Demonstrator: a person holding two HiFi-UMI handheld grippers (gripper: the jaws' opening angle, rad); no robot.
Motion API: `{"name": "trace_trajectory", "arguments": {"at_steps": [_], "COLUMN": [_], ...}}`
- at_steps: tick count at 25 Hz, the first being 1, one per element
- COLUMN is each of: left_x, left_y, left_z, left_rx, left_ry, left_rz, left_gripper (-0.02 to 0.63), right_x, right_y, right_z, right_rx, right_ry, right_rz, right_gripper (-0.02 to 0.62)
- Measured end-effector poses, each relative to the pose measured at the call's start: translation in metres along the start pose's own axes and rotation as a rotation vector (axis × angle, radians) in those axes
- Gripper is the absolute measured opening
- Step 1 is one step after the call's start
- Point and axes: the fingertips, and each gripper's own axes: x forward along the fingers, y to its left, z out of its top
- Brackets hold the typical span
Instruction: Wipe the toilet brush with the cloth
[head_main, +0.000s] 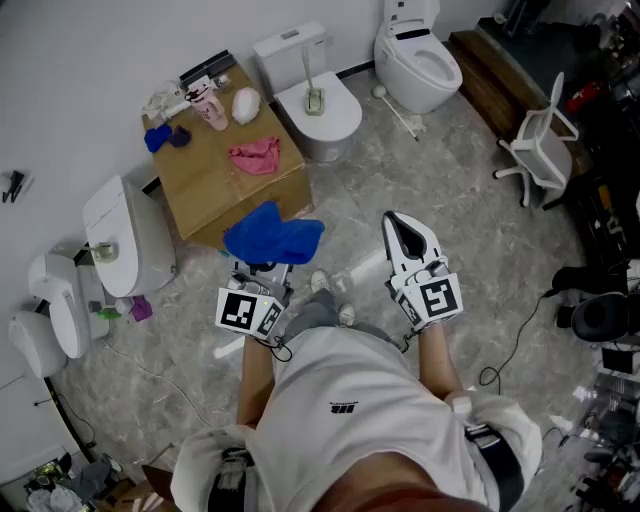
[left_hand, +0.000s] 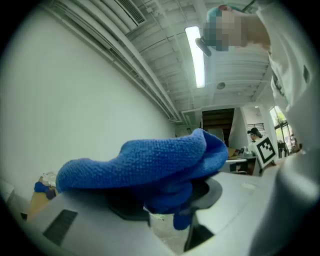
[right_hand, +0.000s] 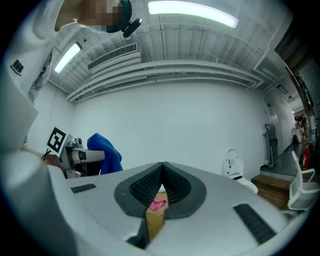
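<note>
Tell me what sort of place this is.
Probably a test room or workshop, not a real bathroom: several toilets stand on the floor, beside a cardboard box and an office chair.

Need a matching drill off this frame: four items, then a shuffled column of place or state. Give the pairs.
1 blue cloth
2 pink cloth
3 right gripper
4 toilet brush

A on the cardboard box
B fingers shut, empty
C held by the left gripper
D upright on a closed toilet lid

Pairs: 1-C, 2-A, 3-B, 4-D
</note>
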Motion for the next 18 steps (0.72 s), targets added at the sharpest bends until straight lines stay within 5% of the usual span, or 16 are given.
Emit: {"name": "trace_trajectory", "arguments": {"at_steps": [18], "left_x": [0.025], "left_y": [-0.012], "left_z": [-0.002], "left_rx": [0.009], "left_ry": [-0.003], "left_rz": [0.045], "left_gripper": [0.189], "right_x": [0.011], "right_y": [-0.009], "right_z": [-0.002], "right_rx": [-0.016], "right_ry": [-0.018], "right_rz": [0.055], "right_gripper": [-0.005]}}
